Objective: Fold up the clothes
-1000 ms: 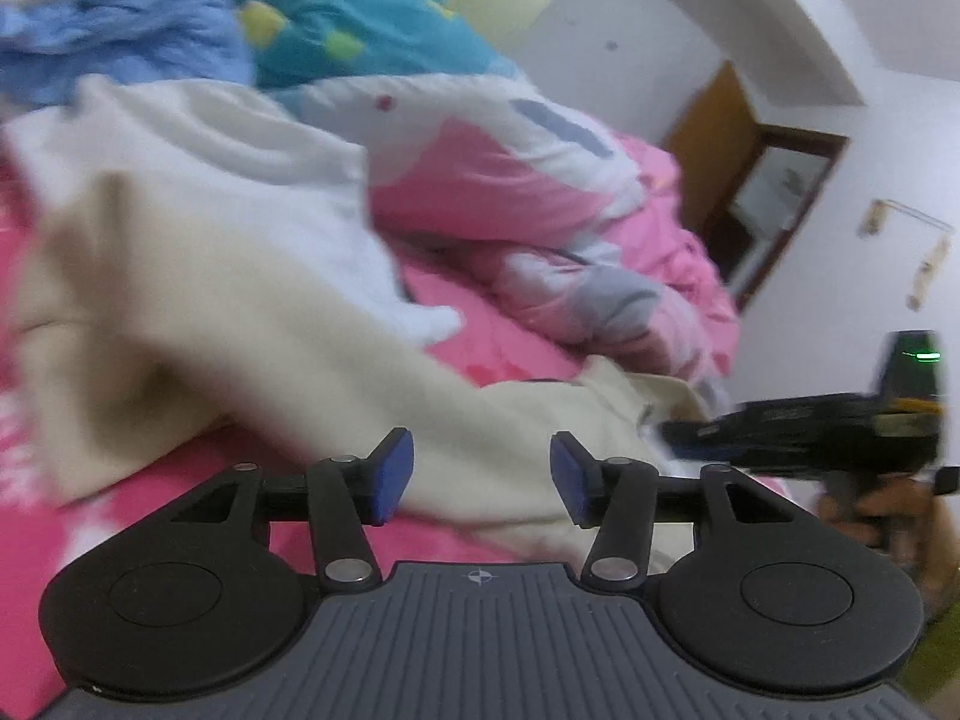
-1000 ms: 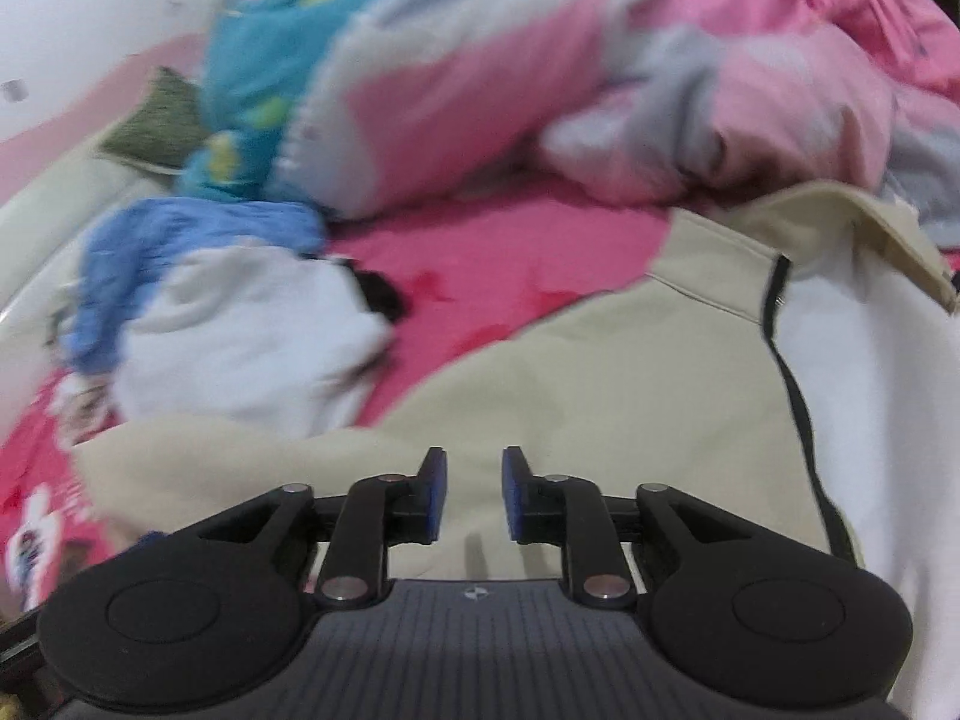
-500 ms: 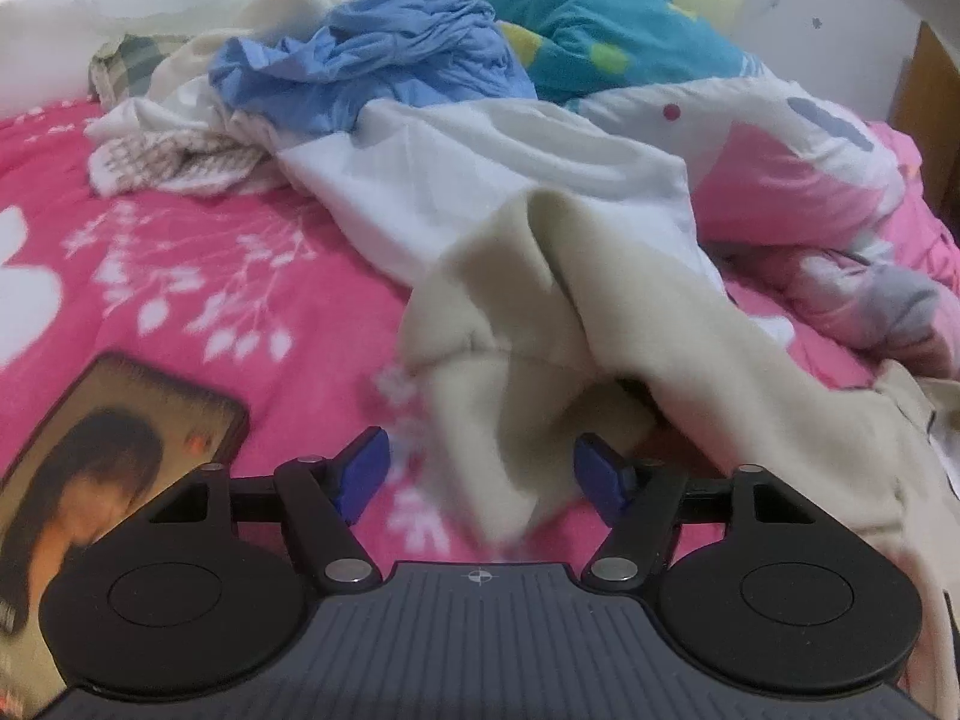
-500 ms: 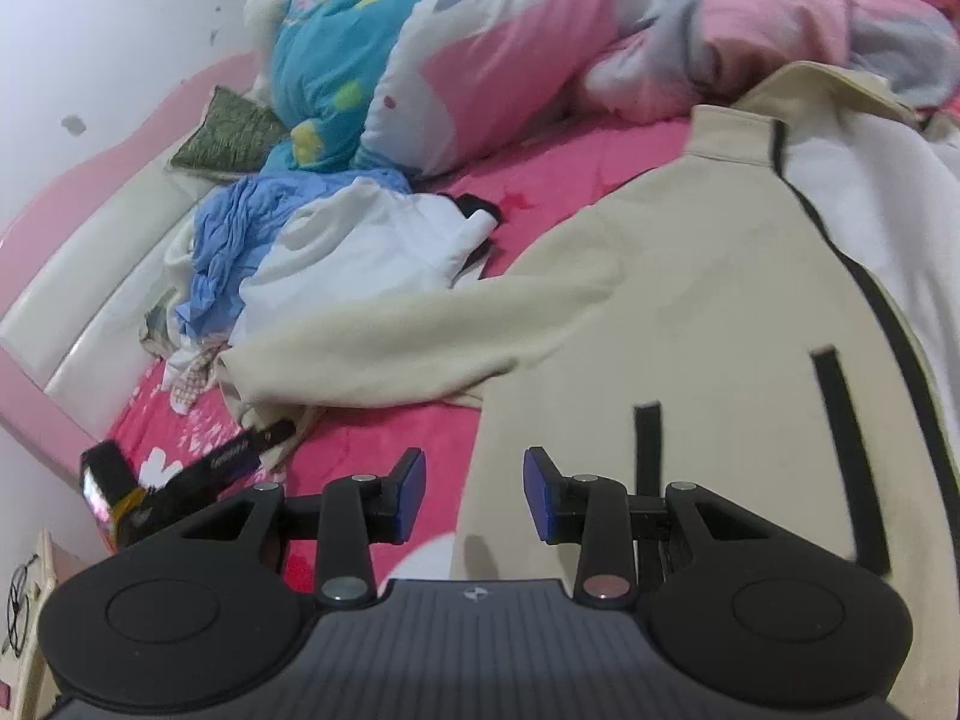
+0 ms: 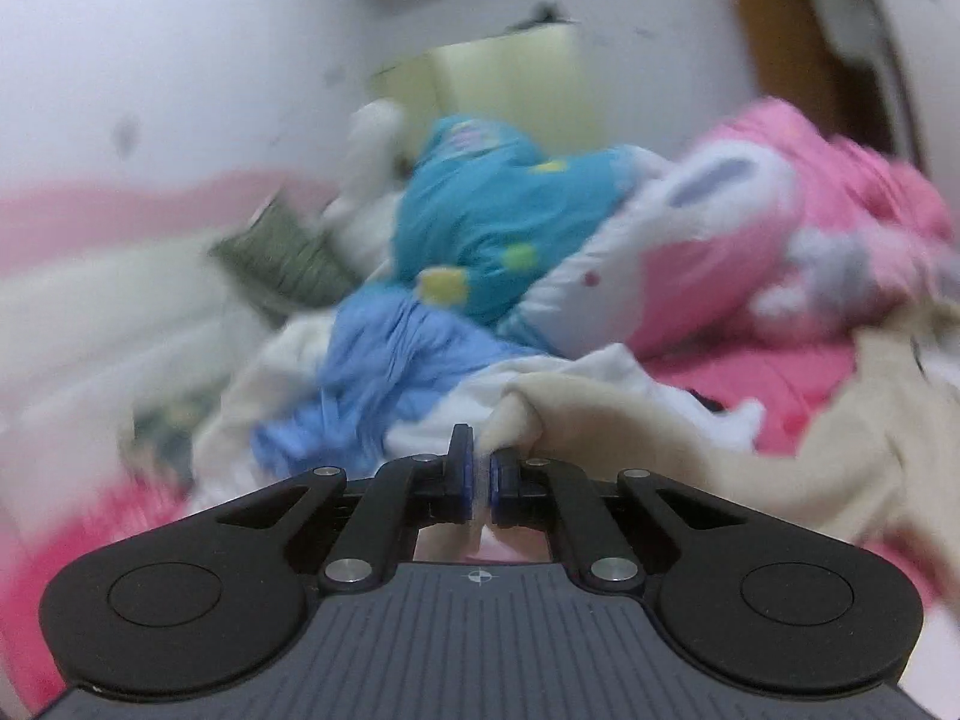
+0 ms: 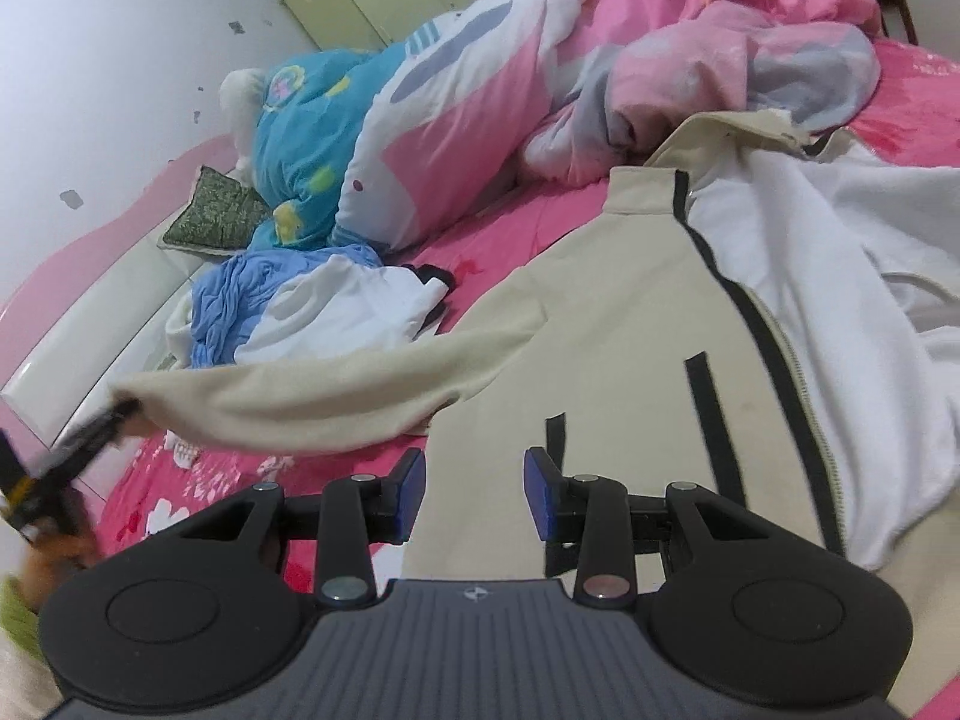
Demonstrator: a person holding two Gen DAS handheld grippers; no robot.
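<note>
1. Cream jacket [image 6: 600,324] lies spread open on the bed [image 6: 528,222], ahead of the right tongs [image 6: 474,489]; no fold made yet.
2. Left tongs [image 5: 477,483] pinch the sleeve cuff [image 5: 516,420], lifted.
3. Right tongs spread, empty, over the hem.
4. Other clothes pile [image 6: 300,306] beyond, untouched.

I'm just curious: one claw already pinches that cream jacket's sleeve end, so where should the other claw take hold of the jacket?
Probably the cream jacket's bottom hem, just below the open right claw, coming from above: that edge lies flat and free.
</note>
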